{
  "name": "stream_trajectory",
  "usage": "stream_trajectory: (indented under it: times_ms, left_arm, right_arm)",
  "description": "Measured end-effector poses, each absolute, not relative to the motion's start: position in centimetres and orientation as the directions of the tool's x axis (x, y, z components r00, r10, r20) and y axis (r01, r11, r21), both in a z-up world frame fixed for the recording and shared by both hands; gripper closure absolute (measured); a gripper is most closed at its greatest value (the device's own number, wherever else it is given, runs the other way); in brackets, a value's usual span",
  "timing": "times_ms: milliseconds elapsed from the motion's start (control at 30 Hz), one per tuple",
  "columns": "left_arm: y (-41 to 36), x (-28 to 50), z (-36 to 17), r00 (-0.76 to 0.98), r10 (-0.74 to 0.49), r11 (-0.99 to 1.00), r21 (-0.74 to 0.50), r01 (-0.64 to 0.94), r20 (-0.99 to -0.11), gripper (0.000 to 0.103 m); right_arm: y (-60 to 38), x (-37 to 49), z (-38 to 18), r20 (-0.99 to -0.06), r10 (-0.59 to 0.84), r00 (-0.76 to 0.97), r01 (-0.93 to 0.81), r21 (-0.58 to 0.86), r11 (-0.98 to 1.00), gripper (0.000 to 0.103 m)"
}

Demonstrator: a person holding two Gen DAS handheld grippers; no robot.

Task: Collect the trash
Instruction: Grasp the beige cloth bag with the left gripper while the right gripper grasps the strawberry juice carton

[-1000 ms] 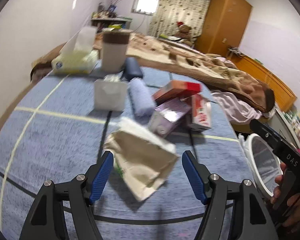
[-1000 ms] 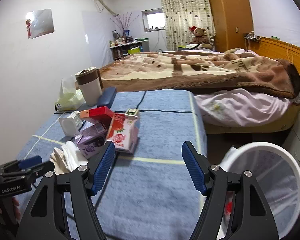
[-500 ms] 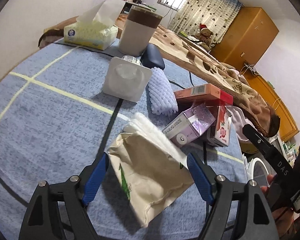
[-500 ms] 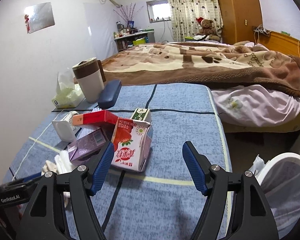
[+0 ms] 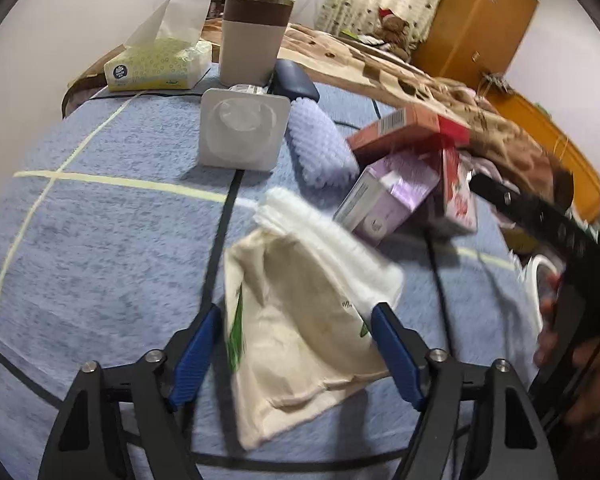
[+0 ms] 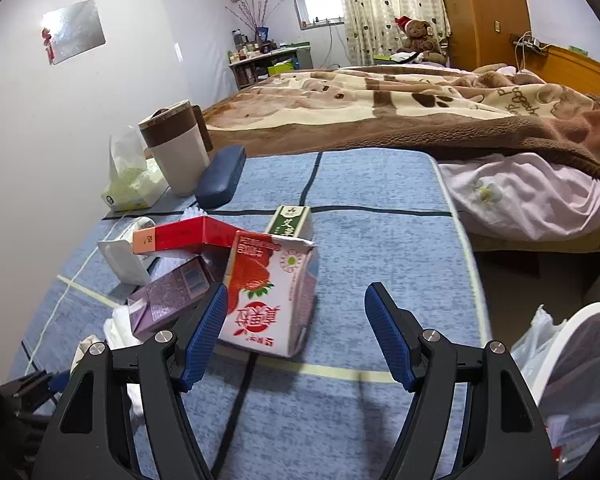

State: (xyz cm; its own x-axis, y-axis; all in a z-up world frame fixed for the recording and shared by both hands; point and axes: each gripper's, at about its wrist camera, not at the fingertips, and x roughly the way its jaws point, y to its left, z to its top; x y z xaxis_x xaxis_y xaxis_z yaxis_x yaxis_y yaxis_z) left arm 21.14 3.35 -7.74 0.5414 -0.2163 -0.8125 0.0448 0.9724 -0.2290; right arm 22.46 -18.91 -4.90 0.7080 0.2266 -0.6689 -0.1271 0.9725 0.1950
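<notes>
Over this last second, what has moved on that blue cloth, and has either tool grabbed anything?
Both tools came in closer. The left gripper now has its open jaws on either side of the beige bag; the right gripper neared the strawberry carton, jaws open. Nothing is grabbed. The boxes, mug and tissue pack stayed put.

right gripper (image 5: pixel 572 264): blurred | bin (image 6: pixel 580 360): cut off | purple box (image 6: pixel 168 300): half hidden
</notes>
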Motion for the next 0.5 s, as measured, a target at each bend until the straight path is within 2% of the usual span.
stream_trajectory:
  times_ms: [133, 500]
  left_arm:
    - [4.6, 20.4, -7.4, 0.552, -0.16, 0.984, -0.176, 0.024, -0.818, 0.032]
    - [7.1, 19.5, -7.6, 0.546, -0.143, 0.979, -0.201, -0.047, -0.826, 0.032]
  right_arm:
    - [-18.1, 22.8, -5.5, -0.684, 0.235, 0.691, -0.14, 0.192, 0.971, 0.031]
    - [-17.5, 23.4, -6.1, -0.706, 0.205, 0.678, -0.127, 0.162, 0.979, 0.031]
